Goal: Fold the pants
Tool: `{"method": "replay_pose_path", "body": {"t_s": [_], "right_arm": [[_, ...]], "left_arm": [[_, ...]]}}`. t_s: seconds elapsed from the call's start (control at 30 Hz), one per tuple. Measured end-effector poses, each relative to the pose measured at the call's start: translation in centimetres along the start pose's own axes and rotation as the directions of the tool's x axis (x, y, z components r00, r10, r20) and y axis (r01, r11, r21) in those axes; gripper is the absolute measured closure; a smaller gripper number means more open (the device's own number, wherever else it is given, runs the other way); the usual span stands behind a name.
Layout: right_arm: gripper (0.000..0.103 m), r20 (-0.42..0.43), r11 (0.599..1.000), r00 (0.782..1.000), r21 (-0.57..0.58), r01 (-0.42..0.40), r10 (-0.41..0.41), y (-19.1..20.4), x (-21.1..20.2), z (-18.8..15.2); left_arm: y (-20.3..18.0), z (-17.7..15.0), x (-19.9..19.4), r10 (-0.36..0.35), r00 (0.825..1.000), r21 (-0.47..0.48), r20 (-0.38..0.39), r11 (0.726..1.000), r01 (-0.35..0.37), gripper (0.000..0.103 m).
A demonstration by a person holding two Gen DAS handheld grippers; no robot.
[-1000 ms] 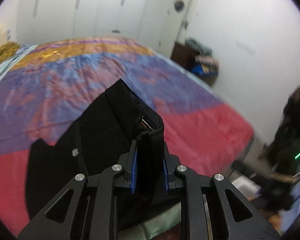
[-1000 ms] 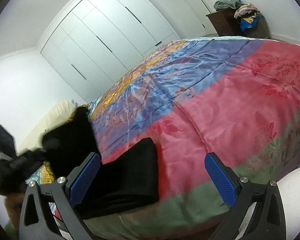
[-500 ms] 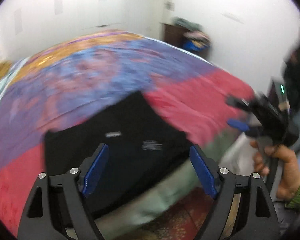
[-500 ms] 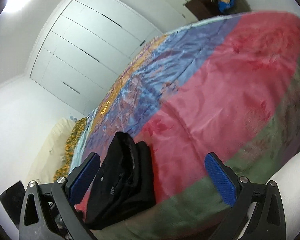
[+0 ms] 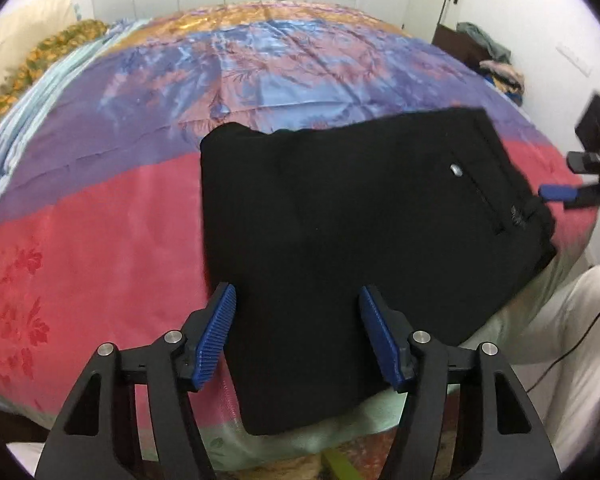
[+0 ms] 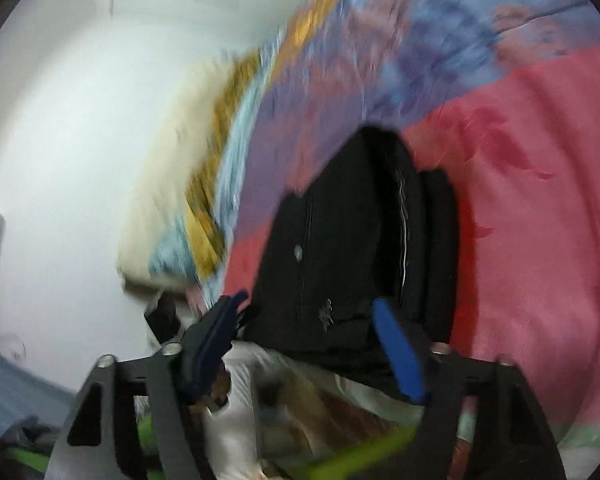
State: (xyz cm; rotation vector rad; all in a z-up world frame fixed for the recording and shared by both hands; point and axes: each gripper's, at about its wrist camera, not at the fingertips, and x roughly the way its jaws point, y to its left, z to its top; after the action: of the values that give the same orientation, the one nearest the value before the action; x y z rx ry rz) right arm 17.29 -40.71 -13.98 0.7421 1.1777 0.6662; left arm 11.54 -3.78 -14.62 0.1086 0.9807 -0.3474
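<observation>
Bedspread (image 5: 100, 240) | folded pants (image 5: 360, 220), label unreadable | both tongs (image 5: 296, 320) (image 6: 312, 344) closing, empty

Bedspread (image 5: 100, 216) left of the pants (image 5: 340, 220) lies bare, room to pass; my right gripper (image 5: 556, 192) crowds their right edge.

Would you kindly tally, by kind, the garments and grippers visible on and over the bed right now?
Folded black pants, lying on the satin patchwork bedspread: 1
Black two-finger grippers with blue pads, both closing with nothing pressed between: 2 (left gripper, right gripper)
Total: 3
</observation>
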Motion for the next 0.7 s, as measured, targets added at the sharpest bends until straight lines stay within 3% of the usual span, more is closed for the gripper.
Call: {"method": "replay_pose_path", "body": {"t_s": [0.07,0.2,0.27,0.37,0.43,0.53,0.6,0.7], "right_arm": [[0.042,-0.054,0.996,0.995,-0.033,0.079,-0.080,0.1,0.9,0.6],[0.043,-0.169,0.988,0.976,-0.093,0.121,-0.135,0.3,2.6,0.6],[0.043,-0.194,0.979,0.964,-0.122,0.162,-0.184,0.2,3.2,0.9],[0.044,-0.208,0.978,0.959,-0.116,0.173,-0.194,-0.3,4.2,1.1],[0.076,-0.185,0.961,0.953,-0.182,0.206,-0.239,1.0,4.1,0.9],[0.084,-0.124,0.923,0.952,-0.306,0.231,-0.280,4.3,2.7,0.3],[0.087,-0.088,0.915,0.958,-0.331,0.231,-0.274,5.4,1.0,-0.1],[0.088,-0.089,0.909,0.944,-0.311,0.276,-0.318,3.3,0.3,-1.7]], "left_arm": [[-0.1,-0.1,-0.4,-0.015,1.000,-0.011,0.012,1.000,0.015,0.036],[-0.1,0.1,-0.2,-0.026,1.000,-0.020,0.010,0.999,0.026,0.035],[-0.2,0.2,-0.1,-0.024,1.000,-0.017,0.013,1.000,0.024,0.034],[-0.1,-0.1,-0.1,-0.019,1.000,-0.021,0.013,1.000,0.019,0.034],[0.1,-0.1,-0.2,-0.018,1.000,-0.029,0.010,0.999,0.018,0.034],[0.0,0.2,-1.7,-0.047,0.998,-0.042,0.033,0.998,0.049,0.034],[-0.3,0.3,-2.7,-0.055,0.996,-0.032,0.063,0.998,0.058,0.030],[-1.2,0.3,-2.9,-0.077,0.994,-0.014,0.075,0.997,0.078,0.024]]}}
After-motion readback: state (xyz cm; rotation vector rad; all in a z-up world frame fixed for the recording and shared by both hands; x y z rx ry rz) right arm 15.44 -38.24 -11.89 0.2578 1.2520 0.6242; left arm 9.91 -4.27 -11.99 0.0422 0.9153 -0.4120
